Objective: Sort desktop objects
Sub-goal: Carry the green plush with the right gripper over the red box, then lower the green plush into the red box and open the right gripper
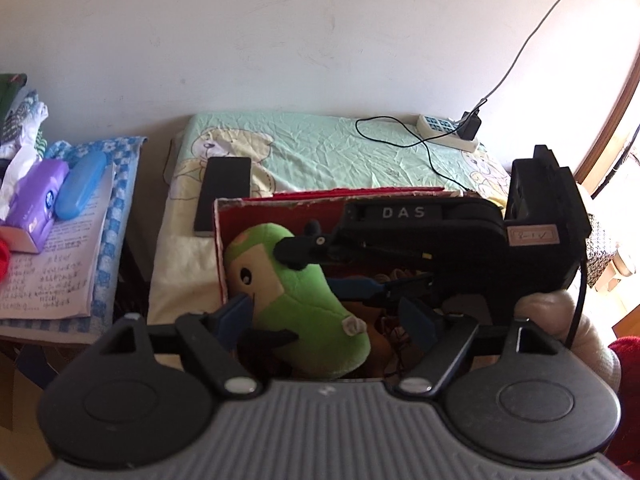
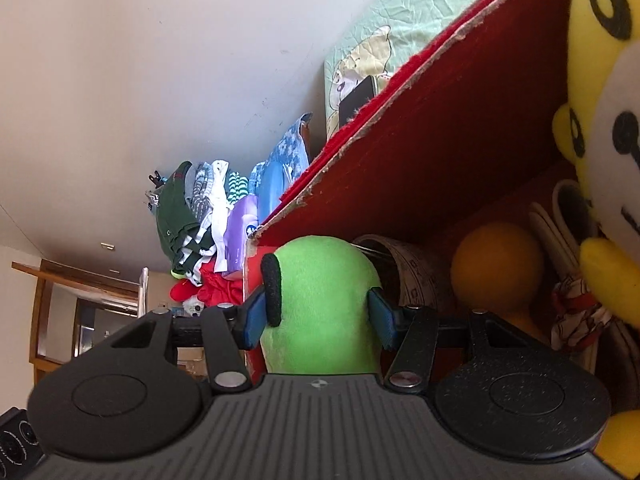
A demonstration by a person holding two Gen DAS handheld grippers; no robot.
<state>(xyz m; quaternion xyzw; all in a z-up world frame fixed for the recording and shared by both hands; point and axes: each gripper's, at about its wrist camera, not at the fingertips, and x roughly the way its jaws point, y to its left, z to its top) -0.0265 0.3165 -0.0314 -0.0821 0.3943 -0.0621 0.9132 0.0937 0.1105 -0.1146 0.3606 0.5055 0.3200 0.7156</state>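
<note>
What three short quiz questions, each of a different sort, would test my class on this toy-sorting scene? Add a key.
1. True or false: the right gripper grips the green plush toy.
2. The toy sits in: A) the red box B) a blue basket C) a drawer.
3. Fill in: a black ____ lies on the bedsheet behind the box.

Key: 1 true; 2 A; 3 phone.

two plush toys [image 2: 324,300] [image 2: 608,120] — one orange ball [image 2: 496,268] — one phone [image 1: 224,196]
</note>
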